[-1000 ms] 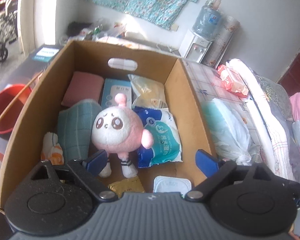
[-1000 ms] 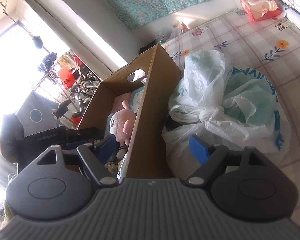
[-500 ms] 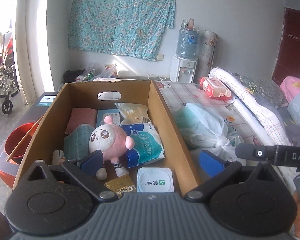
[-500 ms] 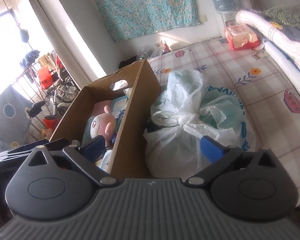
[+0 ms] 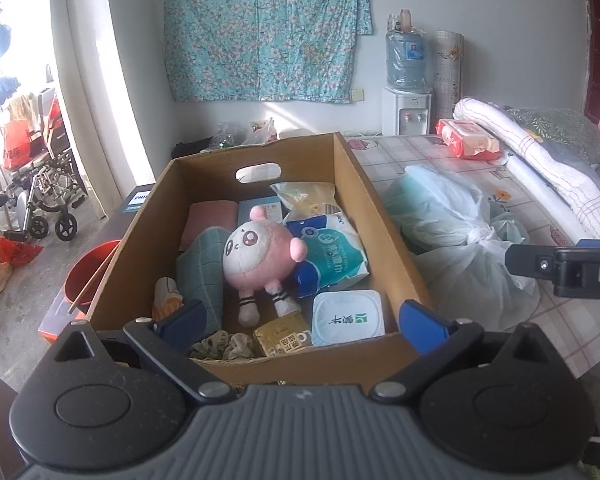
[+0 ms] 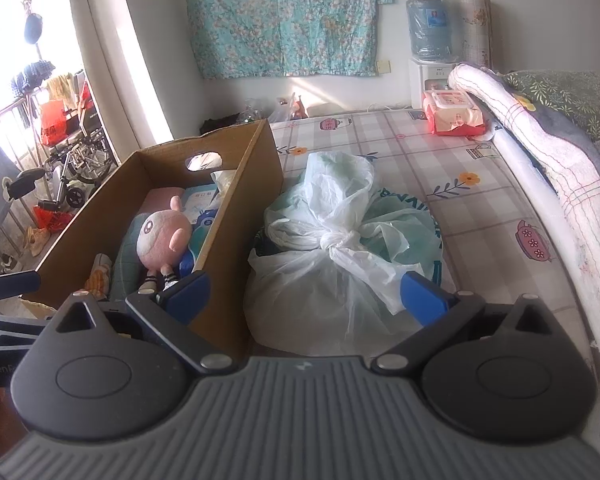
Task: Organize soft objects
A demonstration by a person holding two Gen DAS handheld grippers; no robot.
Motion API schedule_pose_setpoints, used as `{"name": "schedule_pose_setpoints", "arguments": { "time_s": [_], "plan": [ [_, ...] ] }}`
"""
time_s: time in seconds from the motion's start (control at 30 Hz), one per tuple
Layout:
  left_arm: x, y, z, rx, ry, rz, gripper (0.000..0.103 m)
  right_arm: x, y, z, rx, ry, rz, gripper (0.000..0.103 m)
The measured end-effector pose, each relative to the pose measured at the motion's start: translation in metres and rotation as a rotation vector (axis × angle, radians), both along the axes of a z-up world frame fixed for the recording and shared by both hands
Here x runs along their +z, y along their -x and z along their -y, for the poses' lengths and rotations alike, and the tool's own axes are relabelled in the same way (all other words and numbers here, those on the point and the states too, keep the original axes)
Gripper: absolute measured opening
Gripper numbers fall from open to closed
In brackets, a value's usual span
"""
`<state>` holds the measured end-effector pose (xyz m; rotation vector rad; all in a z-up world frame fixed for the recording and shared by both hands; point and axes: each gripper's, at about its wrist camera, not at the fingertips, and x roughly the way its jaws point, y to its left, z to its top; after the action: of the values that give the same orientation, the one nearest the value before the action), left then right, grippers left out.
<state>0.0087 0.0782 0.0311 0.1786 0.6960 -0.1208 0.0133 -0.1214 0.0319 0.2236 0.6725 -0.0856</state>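
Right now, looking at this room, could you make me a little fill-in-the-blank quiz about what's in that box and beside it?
1. The pink plush toy lies inside the ____ box.
2. The knotted white plastic bag sits ____ the box, on the checked sheet.
3. Both the left gripper and right gripper hold ____.

Missing words: cardboard; outside; nothing

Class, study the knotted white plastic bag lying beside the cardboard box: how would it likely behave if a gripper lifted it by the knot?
The plastic bag would probably sag and hang floppy, since its thin film is crumpled and slumped. It likely feels light for its bulk: the contents look soft. The film may be slippery, so the knot seems the safest hold.
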Motion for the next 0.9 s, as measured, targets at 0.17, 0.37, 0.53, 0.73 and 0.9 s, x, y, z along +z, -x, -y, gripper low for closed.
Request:
{"name": "schedule_pose_setpoints", "arguments": {
  "time_s": [0.17,0.37,0.53,0.73,0.9],
  "plan": [
    [-0.003,-0.002,-0.012,0.05,0.047,-0.058,0.103,-0.002,-0.003,-0.009,-0.011,0.038,-0.039,0.102],
    [-0.005,0.002,-0.022,0.087,0.072,-0.093,0.103,-0.006,-0.007,-0.018,0.015,0.038,-0.082,0.102],
    [-0.002,0.008,-0.024,0.098,0.084,-0.097,0.103,-0.01,-0.012,-0.022,0.041,0.019,-0.133,0.102],
    [-0.001,0.009,-0.027,0.122,0.107,-0.114,0.103,-0.012,-0.012,-0.025,0.06,0.007,-0.155,0.102],
    [-0.004,0.006,-0.028,0.14,0.118,-0.142,0.103,-0.012,-0.012,-0.027,0.079,0.001,-0.163,0.102]
  ]
}}
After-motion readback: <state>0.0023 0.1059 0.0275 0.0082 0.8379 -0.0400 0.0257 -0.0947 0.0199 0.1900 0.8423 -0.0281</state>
